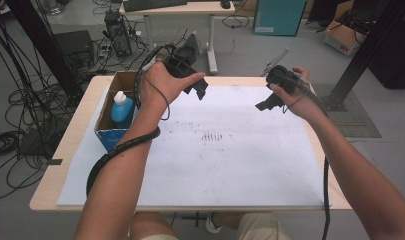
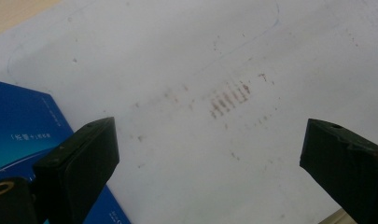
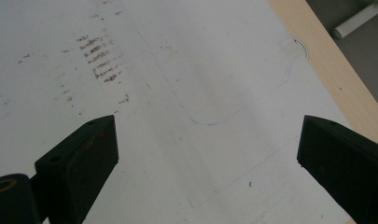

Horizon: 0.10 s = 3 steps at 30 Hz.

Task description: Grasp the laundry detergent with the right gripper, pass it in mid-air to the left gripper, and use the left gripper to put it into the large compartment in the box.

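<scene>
A person holds my left gripper (image 1: 200, 90) above the far left of a white sheet (image 1: 215, 160), beside a cardboard box (image 1: 112, 117). In the left gripper view its jaws stand wide apart, the left gripper (image 2: 210, 144) open with nothing between them, over brown smudges (image 2: 228, 99) and a corner of the blue box (image 2: 18, 130). My right gripper (image 1: 265, 104) hovers over the sheet's far right. In the right gripper view the right gripper (image 3: 207, 144) is open and holds nothing, above a faint pencil outline (image 3: 214, 93).
The box holds a blue bottle with a white cap (image 1: 122, 107). The wooden table edge (image 3: 331, 70) runs along the sheet's right side. Beyond the table are a desk (image 1: 180, 10), cables (image 1: 20, 115) on the floor and a black post (image 1: 360, 55).
</scene>
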Motion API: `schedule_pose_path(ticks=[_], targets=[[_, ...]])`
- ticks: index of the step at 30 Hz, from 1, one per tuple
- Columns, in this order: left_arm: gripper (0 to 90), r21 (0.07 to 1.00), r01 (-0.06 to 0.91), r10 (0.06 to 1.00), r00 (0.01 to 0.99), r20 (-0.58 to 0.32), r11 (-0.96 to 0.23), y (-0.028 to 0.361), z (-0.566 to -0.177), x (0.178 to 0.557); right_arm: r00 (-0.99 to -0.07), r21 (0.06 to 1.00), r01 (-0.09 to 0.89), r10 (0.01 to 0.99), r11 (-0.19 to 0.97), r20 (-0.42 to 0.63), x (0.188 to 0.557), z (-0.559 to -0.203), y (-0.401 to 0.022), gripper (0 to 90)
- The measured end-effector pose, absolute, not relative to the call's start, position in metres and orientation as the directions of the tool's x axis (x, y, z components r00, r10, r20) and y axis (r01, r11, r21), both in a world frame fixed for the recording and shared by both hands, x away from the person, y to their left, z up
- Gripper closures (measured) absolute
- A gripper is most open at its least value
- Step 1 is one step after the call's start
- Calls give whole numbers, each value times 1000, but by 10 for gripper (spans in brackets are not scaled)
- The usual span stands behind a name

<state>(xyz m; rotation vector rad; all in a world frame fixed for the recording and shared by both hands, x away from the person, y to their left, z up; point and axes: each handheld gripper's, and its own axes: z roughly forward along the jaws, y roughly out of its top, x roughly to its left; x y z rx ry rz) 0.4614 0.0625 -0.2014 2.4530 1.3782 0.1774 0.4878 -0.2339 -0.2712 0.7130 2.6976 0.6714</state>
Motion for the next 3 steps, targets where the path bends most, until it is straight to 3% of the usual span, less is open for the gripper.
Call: schedule_pose_path(ticks=[3], targets=[[49, 341, 805, 846, 531, -52, -485, 63, -201, 460, -845, 502, 389, 517, 772, -140, 488, -271, -234, 51]])
